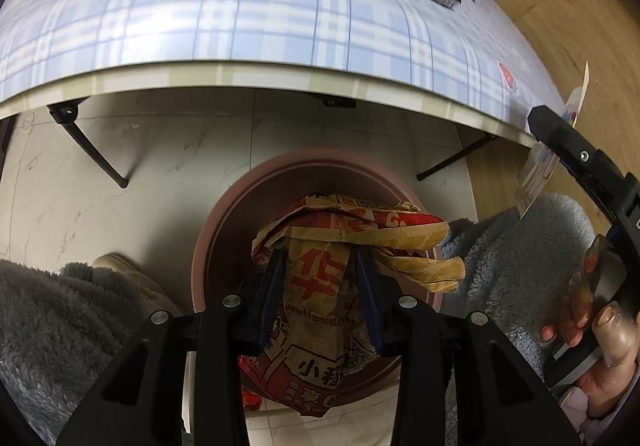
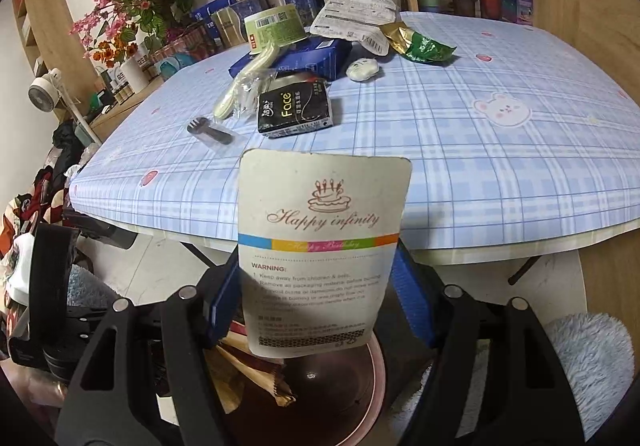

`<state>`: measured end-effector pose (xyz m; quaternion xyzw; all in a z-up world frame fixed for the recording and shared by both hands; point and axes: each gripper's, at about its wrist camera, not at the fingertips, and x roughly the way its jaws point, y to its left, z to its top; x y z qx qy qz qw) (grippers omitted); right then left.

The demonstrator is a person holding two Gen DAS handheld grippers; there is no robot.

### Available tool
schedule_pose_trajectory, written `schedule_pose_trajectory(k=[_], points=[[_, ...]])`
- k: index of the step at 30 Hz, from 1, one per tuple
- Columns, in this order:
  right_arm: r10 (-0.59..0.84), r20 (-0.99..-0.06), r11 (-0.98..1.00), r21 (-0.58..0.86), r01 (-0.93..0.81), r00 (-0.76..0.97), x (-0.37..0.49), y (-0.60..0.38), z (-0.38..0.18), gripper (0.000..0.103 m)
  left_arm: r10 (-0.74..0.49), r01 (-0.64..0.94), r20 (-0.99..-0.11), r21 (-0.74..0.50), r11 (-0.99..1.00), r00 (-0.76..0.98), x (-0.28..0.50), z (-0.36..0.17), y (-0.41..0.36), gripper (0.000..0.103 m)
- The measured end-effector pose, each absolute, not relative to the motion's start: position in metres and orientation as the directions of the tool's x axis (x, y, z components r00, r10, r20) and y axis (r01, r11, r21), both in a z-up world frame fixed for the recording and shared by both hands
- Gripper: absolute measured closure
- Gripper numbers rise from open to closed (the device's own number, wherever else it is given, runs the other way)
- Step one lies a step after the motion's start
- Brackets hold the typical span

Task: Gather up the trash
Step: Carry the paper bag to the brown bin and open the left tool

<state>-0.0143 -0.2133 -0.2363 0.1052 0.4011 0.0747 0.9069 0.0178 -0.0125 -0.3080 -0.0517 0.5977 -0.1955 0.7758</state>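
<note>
My left gripper (image 1: 320, 282) is shut on a crumpled brown and red paper food bag (image 1: 320, 278), held over the round pink bin (image 1: 224, 230) on the floor in front of the table. My right gripper (image 2: 320, 294) is shut on a white "Happy infinity" candle card (image 2: 320, 254), held upright above the same bin (image 2: 376, 378). The right gripper also shows at the right edge of the left wrist view (image 1: 568, 137) with the card (image 1: 536, 181). The paper bag's edge shows below the card (image 2: 248, 374).
The table with the blue plaid cloth (image 2: 460, 149) carries a black tissue pack (image 2: 296, 109), a black fork (image 2: 210, 131), a wrapped spoon (image 2: 240, 89), a blue box (image 2: 308, 57), a green wrapper (image 2: 424, 45) and a white wrapper (image 2: 356, 15). Folding table legs (image 1: 92, 149) stand beside the bin.
</note>
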Motion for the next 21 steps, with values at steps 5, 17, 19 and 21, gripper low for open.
schedule_pose_trajectory(k=[5,17,19,21], points=[[0.221,-0.715,0.968,0.245,-0.059,0.663,-0.014,-0.210,-0.236,0.034,-0.358,0.251,-0.910,-0.304,0.919,0.208,0.020,-0.308,-0.020,0.060],[0.228,-0.728,0.970,0.230,-0.083,0.647,-0.017,-0.203,-0.238,0.034,-0.349,0.149,-0.813,-0.317,0.937,0.465,0.008,-0.253,0.022,0.022],[0.232,-0.736,0.971,0.218,-0.101,0.637,-0.016,-0.198,-0.239,0.034,-0.330,0.117,-0.774,-0.319,0.941,0.540,0.004,-0.237,0.035,0.019],[0.237,-0.751,0.971,0.202,-0.127,0.617,-0.015,-0.189,-0.243,0.034,-0.302,0.101,-0.737,-0.305,0.947,0.605,0.000,-0.222,0.045,0.017]])
